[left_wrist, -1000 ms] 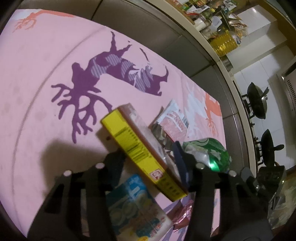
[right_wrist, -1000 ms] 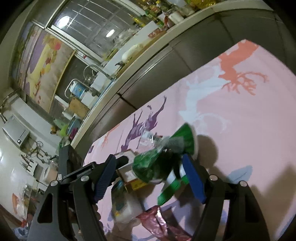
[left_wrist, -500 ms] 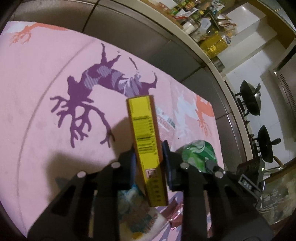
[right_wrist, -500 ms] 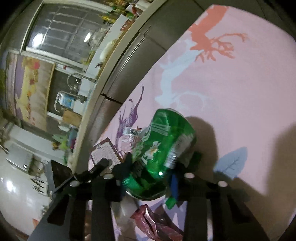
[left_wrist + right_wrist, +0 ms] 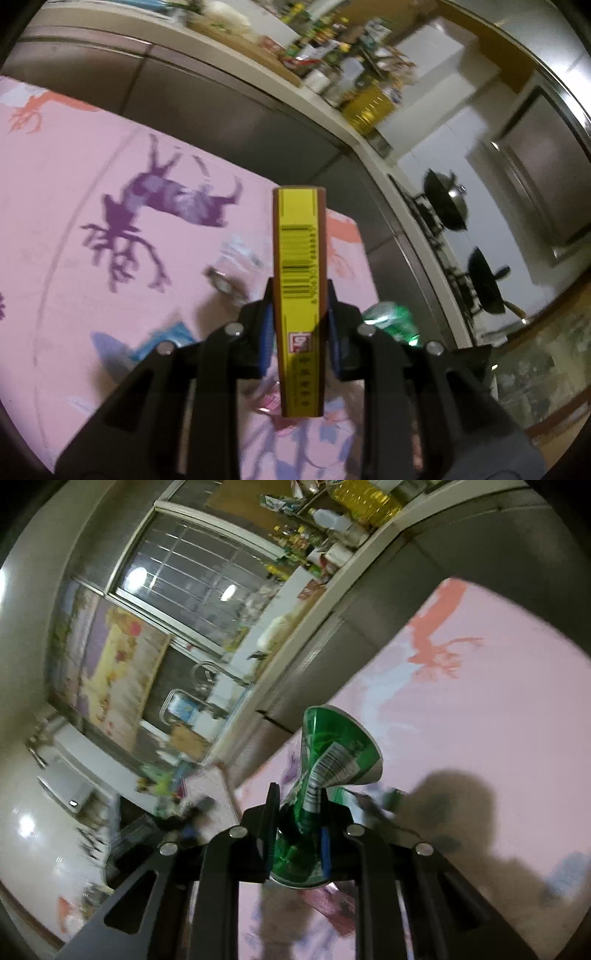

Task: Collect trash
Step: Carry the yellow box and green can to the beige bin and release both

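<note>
Trash, item one: yellow carton [image 5: 300,295], long and narrow, brown-sided, barcode on the face turned up. It is clamped between the blue pads of the left gripper [image 5: 300,314], which are drawn in tight on its two broad brown sides. Long axis runs straight out along the fingers, far end pointing away toward the dark cabinet fronts beyond the table's far edge; near end sticks back past the pads. Carried clear above the pink tablecloth [image 5: 55,229], not touching it.

Trash, item two: green can [image 5: 325,771], crushed at the waist. The right gripper [image 5: 299,812] pinches that flattened waist; its jaws are closing on it at this moment, pads already pressed into the metal. Long axis lies roughly along the fingers, flared open end pointing away and slightly up, round base back between the finger arms. Held above the cloth near the table's far edge. The same can shows green at the right of the left wrist view.

Remaining on the tablecloth, beneath and just beyond the left gripper: clear crumpled wrapper [image 5: 236,258], blue-and-white packet [image 5: 166,336], red foil wrapper [image 5: 269,400], all blurred.

Background: purple deer print [image 5: 162,206] on the cloth; two black woks [image 5: 445,206] on a stove past the table's right edge.
</note>
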Demonstrator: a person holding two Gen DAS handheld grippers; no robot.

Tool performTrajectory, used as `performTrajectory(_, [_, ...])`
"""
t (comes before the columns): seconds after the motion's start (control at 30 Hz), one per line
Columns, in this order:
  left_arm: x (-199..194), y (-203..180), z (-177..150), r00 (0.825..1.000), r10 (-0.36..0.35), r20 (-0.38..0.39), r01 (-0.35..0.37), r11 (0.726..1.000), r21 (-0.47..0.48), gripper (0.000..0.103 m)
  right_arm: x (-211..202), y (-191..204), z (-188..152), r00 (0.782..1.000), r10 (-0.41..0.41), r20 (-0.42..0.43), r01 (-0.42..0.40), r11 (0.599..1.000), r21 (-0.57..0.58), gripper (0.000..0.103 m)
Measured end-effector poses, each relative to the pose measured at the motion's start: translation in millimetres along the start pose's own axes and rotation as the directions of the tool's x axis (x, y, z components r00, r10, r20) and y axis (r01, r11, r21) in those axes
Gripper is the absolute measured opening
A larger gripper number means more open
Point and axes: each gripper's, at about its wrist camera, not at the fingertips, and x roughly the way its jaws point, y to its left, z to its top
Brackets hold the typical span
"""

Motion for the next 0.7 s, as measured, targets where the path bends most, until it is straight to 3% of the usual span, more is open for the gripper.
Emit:
performTrajectory(0.2, [47, -58, -30, 0.992, -0.038, -0.124, 0.049, 0.995, 0.089, 0.023, -45, -39, -24, 0.996, -0.074, 0.049, 0.073, 0.997, 0.018, 0.015])
performTrajectory(0.33, [102, -114, -58, 0.971, -0.063, -0.233, 0.099, 0.984, 0.149, 0.023, -93, -77, -15, 0.983, -0.115, 0.14, 0.102, 0.99, 0.094, 0.015])
performTrajectory(0.47, [161, -177, -81, 0.941, -0.089, -0.328, 0.168, 0.961, 0.221, 0.023, -161, -115, 4, 0.938, -0.213, 0.272, 0.175, 0.972, 0.155, 0.014])
performTrajectory(0.53, [192, -212, -97, 0.92, -0.11, -0.375, 0.218, 0.941, 0.26, 0.023, -182, -125, 9, 0.914, -0.265, 0.306, 0.223, 0.961, 0.166, 0.014])
performTrajectory(0.6, [216, -239, -112, 0.909, -0.109, -0.401, 0.243, 0.922, 0.3, 0.023, -203, -137, 16, 0.879, -0.337, 0.338, 0.292, 0.94, 0.177, 0.014])
performTrajectory(0.7, [252, -273, -137, 0.891, -0.094, -0.444, 0.271, 0.895, 0.355, 0.023, -218, -153, 21, 0.846, -0.403, 0.349, 0.363, 0.915, 0.177, 0.014])
